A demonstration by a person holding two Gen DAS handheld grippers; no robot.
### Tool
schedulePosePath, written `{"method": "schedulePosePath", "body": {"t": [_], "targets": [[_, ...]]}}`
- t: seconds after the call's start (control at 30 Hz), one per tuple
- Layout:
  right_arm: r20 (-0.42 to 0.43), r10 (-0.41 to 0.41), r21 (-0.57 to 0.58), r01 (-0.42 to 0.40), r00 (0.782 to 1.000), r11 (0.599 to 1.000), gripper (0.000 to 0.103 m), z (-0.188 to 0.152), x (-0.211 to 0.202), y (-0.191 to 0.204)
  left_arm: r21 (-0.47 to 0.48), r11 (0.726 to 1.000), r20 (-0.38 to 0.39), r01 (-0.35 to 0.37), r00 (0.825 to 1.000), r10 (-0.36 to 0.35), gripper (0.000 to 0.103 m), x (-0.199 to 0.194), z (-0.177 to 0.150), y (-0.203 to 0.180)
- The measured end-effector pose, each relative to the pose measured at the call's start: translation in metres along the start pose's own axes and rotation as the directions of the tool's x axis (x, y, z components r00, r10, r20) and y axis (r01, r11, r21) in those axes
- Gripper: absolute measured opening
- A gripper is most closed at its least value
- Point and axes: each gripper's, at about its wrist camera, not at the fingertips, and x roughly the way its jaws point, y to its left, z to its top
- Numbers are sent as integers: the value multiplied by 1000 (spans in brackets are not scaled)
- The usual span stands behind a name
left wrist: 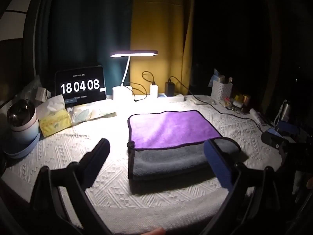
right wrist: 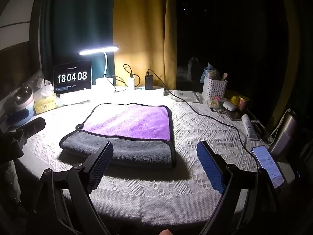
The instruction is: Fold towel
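A folded towel point(left wrist: 172, 135), purple on top and grey underneath with dark trim, lies flat on the white textured tablecloth point(left wrist: 97, 176). It also shows in the right wrist view point(right wrist: 127, 133). My left gripper point(left wrist: 156, 148) is open and empty, hovering over the towel's near edge, with its fingers on either side of it. My right gripper point(right wrist: 155, 152) is open and empty, above the towel's near right corner. The left gripper's tip shows at the left edge of the right wrist view point(right wrist: 33, 125).
A lit desk lamp point(left wrist: 133, 54), a tablet clock point(left wrist: 81, 86), a tissue pack point(left wrist: 54, 121) and a round device point(left wrist: 21, 117) stand at the back left. Chargers with a cable point(right wrist: 205, 113), a white basket point(right wrist: 214, 88), a phone point(right wrist: 268, 166) and a steel bottle point(right wrist: 283, 131) are on the right.
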Motion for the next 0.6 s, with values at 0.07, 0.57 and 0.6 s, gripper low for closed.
{"method": "schedulePosePath", "body": {"t": [0.07,0.57,0.6], "targets": [[1,2,0,-2,1000,1000,90,0,0,0,-6,1000,-2,-4,1000,4,97,1,-1,2],[-4,4,2,-4,1000,1000,90,-2,2,2,-10,1000,-12,13,1000,-13,97,2,-2,2],[-4,4,2,-4,1000,1000,90,-2,2,2,-10,1000,-12,14,1000,-14,97,3,-2,2]]}}
